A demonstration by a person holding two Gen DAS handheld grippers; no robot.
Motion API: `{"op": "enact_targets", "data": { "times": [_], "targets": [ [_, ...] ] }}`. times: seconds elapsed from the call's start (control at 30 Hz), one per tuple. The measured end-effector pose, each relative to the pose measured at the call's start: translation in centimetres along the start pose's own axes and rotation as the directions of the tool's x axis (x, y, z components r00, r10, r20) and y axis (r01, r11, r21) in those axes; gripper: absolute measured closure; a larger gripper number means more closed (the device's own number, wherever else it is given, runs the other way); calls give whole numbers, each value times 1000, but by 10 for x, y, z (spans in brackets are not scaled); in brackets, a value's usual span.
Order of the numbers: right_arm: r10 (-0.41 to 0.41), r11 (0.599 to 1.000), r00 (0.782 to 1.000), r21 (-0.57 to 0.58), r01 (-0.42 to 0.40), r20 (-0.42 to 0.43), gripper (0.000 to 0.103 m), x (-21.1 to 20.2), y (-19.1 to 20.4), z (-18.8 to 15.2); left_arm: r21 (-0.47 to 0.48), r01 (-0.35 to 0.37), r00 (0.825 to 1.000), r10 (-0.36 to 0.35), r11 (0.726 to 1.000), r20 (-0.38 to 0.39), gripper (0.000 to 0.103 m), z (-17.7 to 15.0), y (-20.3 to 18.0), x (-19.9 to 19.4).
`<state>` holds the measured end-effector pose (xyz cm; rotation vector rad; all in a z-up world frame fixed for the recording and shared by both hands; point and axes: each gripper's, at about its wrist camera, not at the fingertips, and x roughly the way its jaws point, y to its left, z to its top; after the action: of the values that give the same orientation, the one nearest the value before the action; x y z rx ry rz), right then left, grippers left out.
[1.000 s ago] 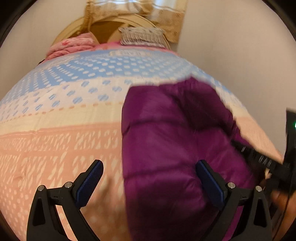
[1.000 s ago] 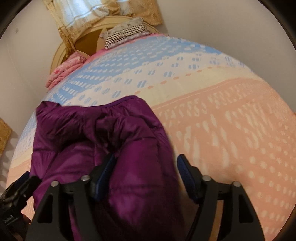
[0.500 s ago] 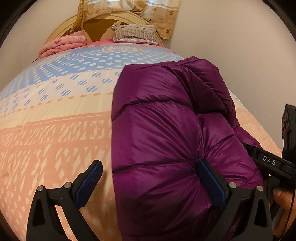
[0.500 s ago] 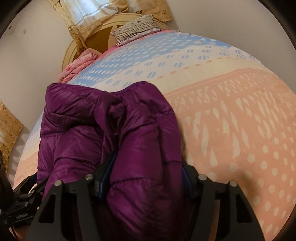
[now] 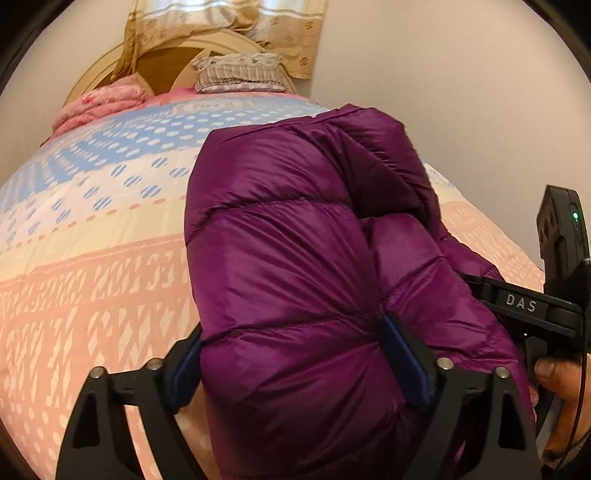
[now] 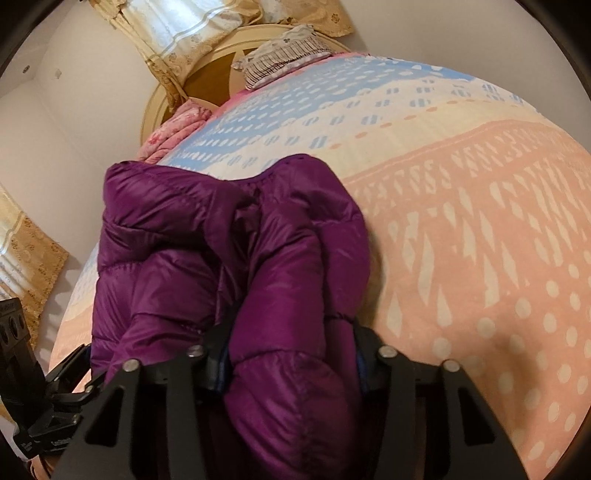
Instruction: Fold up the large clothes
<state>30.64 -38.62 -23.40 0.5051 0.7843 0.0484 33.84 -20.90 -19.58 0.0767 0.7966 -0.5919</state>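
A puffy purple jacket (image 5: 288,240) lies bundled on the bed's quilt (image 5: 92,277). My left gripper (image 5: 291,328) is closing on the bundle's near left part, its blue pads (image 5: 402,354) denting the padding on both sides. In the right wrist view the jacket (image 6: 166,221) fills the lower left, and my right gripper (image 6: 288,325) is closing on a thick fold at its near right side, both pads sunk into the fabric. The right gripper's body (image 5: 517,302) and a hand (image 5: 557,376) show at the left wrist view's right edge.
The quilt (image 6: 480,221) is banded pink, cream and blue and stretches far beyond the jacket. A striped pillow (image 5: 240,72) and a folded pink blanket (image 5: 99,107) lie by the round headboard (image 5: 162,62). Curtains (image 6: 177,33) and pale walls are close behind.
Both grippers have narrowed around the jacket: the left pads, wide apart before, now touch it, and the right pads squeeze its fold harder. The jacket looms larger in both views.
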Motion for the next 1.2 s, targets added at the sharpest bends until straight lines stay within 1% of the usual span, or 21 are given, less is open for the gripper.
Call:
{"op": "enact_targets", "data": {
  "times": [0.03,0.1,0.13,0.2,0.23,0.3,0.37,0.4,0.57,0.7,0.77,0.97,1.2],
  "targets": [
    [5,1000,1000,-4,-5,3,58,0,1,-1,4,2,1000,-2,1000,3,20,0,-1,-1],
    [15,1000,1000,-14,-15,6,64,-3,3,-3,13,5,1000,-5,1000,12,29,-1,-4,-3],
    [18,1000,1000,-18,-18,8,66,-4,4,-4,22,1,1000,-1,1000,20,31,-2,-7,-5],
    [23,999,1000,-30,-22,18,69,-7,6,-5,45,-13,999,11,999,34,41,-3,-13,-10],
    [24,999,999,-30,-23,22,70,-8,7,-6,55,-22,999,19,998,44,43,-3,-15,-12],
    [36,999,998,-36,-34,45,74,-14,9,-7,61,-35,998,31,998,60,56,-4,-17,-19],
    [58,998,996,-35,-55,68,76,-23,12,-9,65,-39,996,34,997,77,63,-3,-19,-31],
    [79,997,993,-27,-77,85,76,-30,15,-12,64,-42,996,36,997,85,65,-2,-19,-38],
    [154,988,981,-43,-150,122,77,-48,40,-21,74,-57,988,46,996,144,68,-3,-15,-76],
    [206,978,972,-69,-199,113,78,-51,68,-24,56,-79,982,68,995,175,68,-9,1,-111],
    [228,971,968,-92,-219,108,78,-50,85,-25,48,-96,980,86,994,181,68,-13,9,-123],
    [290,948,955,-158,-277,68,78,-38,143,-30,-7,-163,966,161,987,203,68,-26,44,-158],
    [330,918,944,-232,-323,-7,78,-7,205,-37,-88,-246,944,260,965,205,68,-42,95,-188]
  ]
}}
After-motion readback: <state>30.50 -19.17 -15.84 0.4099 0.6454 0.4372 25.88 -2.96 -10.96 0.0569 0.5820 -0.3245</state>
